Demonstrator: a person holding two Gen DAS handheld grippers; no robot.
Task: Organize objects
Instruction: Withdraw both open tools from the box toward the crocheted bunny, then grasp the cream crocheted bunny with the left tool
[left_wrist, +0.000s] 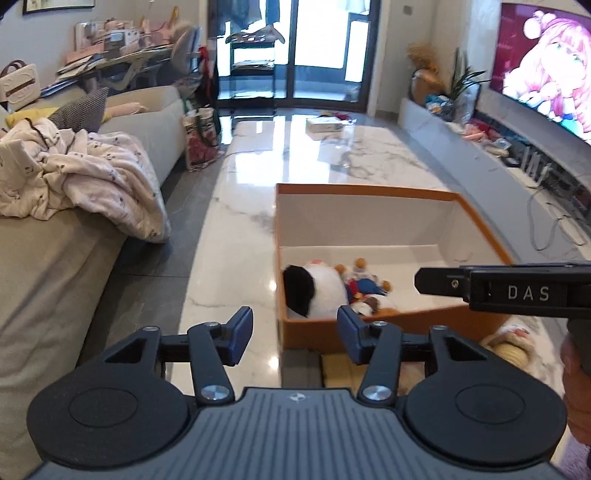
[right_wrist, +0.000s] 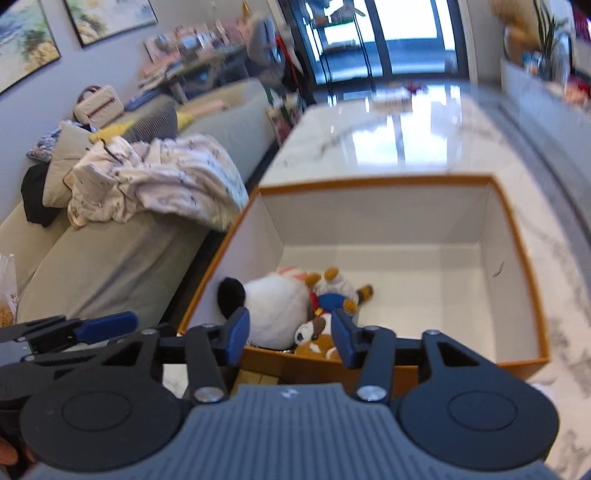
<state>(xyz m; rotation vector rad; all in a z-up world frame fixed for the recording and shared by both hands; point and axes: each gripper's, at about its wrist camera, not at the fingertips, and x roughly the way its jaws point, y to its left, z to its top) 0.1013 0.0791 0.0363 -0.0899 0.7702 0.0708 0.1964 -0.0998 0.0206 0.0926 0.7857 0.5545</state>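
Three plush toys (right_wrist: 295, 314), one box (right_wrist: 524, 258)

Glossy white marble table (left_wrist: 258, 155) lit by glare from glass balcony doors (left_wrist: 291, 48). Grey sofa (left_wrist: 48, 273) along left, draped with floral blanket (left_wrist: 92, 173). Television (left_wrist: 546, 62) mounted right. Framed paintings (right_wrist: 110, 16) hung on wall.

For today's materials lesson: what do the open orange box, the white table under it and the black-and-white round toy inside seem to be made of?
Orange box: probably cardboard; thin matte walls, folded corners.
White table: marble or marble-look; grey veins, glossy reflections.
Black-and-white toy: plush fabric; fuzzy, rounded surface.
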